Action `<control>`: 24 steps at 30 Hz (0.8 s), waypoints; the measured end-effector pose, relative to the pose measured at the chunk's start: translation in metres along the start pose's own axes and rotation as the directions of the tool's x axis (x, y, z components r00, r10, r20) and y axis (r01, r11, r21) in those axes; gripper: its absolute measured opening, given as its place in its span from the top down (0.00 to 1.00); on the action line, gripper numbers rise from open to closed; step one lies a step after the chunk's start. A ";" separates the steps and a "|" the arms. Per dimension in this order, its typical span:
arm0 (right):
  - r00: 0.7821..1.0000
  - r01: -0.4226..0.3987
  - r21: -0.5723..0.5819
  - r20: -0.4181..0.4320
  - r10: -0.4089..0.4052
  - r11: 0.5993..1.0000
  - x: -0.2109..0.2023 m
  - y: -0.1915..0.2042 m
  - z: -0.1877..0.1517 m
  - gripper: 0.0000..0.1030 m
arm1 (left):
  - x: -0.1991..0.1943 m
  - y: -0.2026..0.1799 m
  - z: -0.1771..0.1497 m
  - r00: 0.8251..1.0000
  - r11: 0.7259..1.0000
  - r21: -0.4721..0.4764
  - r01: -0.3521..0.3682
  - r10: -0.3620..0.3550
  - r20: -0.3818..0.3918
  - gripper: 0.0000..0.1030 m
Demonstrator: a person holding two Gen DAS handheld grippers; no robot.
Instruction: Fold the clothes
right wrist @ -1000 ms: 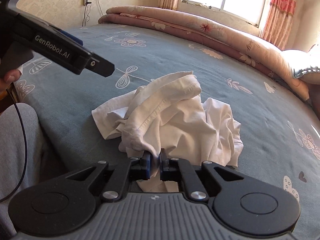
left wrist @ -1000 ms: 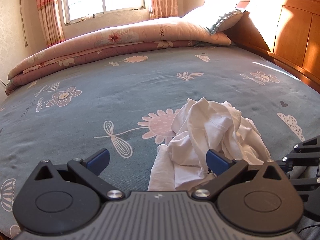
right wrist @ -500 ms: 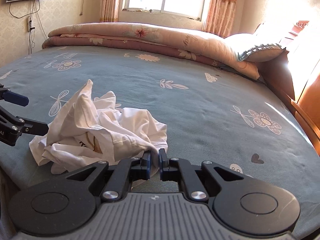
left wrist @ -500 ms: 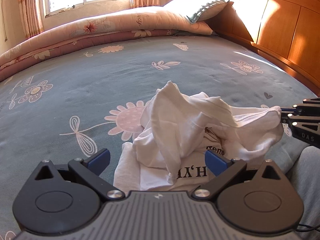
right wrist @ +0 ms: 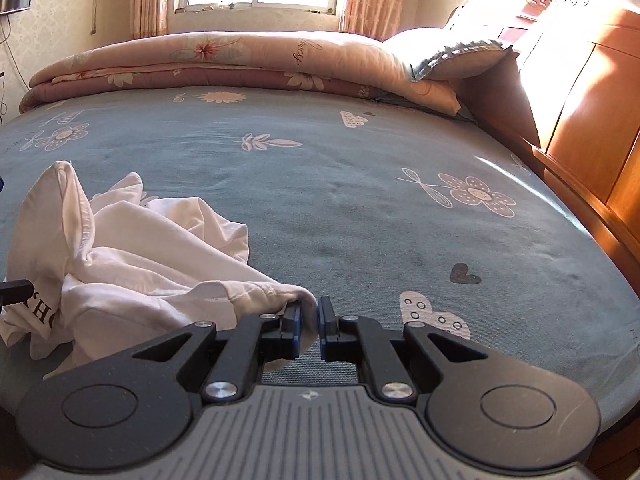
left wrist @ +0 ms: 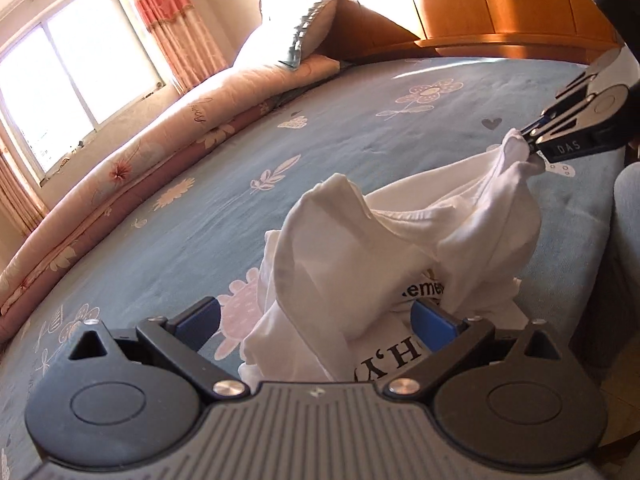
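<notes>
A crumpled white T-shirt [left wrist: 384, 248] with black lettering lies near the front edge of the blue flowered bed sheet [left wrist: 200, 216]. My left gripper [left wrist: 316, 320] is open, its blue pads either side of the shirt's near folds. In the left wrist view my right gripper [left wrist: 530, 142] is shut on a corner of the shirt, stretched out to the right. In the right wrist view the white T-shirt [right wrist: 132, 256] trails left from the right gripper [right wrist: 309, 314], whose pads pinch a hemmed edge.
A rolled pink flowered quilt [right wrist: 224, 60] and a pillow [right wrist: 448, 56] lie along the far side of the bed. A wooden headboard [right wrist: 592, 120] runs along the right. A person's grey-clad leg [left wrist: 624, 216] is by the bed edge.
My right gripper has pulled the shirt corner out to the right, stretching the bundle. My left gripper has tilted and moved closer over the shirt, staying open.
</notes>
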State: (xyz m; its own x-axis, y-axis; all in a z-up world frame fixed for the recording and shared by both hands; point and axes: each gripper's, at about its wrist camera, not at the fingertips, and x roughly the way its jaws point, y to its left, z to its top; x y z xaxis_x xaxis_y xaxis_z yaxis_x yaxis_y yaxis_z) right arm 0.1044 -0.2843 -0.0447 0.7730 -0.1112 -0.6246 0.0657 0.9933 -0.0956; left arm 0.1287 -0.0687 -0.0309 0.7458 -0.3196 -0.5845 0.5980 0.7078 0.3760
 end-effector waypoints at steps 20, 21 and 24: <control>0.994 -0.112 0.023 -0.019 0.112 0.993 0.004 -0.010 -0.005 0.82 | 0.030 0.056 0.007 0.981 0.959 -0.249 0.133 -0.162 -0.103 0.91; 0.990 -0.137 0.033 -0.018 0.138 0.990 0.004 -0.012 -0.006 0.77 | 0.029 0.059 0.007 0.983 0.958 -0.258 0.127 -0.157 -0.099 0.93; 0.978 -0.206 0.072 -0.015 0.208 0.976 0.005 -0.019 -0.009 0.74 | 0.027 0.067 0.007 0.987 0.957 -0.271 0.099 -0.129 -0.097 0.96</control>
State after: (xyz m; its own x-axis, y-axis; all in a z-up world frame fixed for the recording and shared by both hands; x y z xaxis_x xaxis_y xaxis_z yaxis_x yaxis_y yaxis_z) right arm 0.1019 -0.3035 -0.0528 0.7602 0.0972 -0.6424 -0.0500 0.9946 0.0914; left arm 0.1909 -0.0345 -0.0168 0.6301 -0.3456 -0.6954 0.5664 0.8171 0.1071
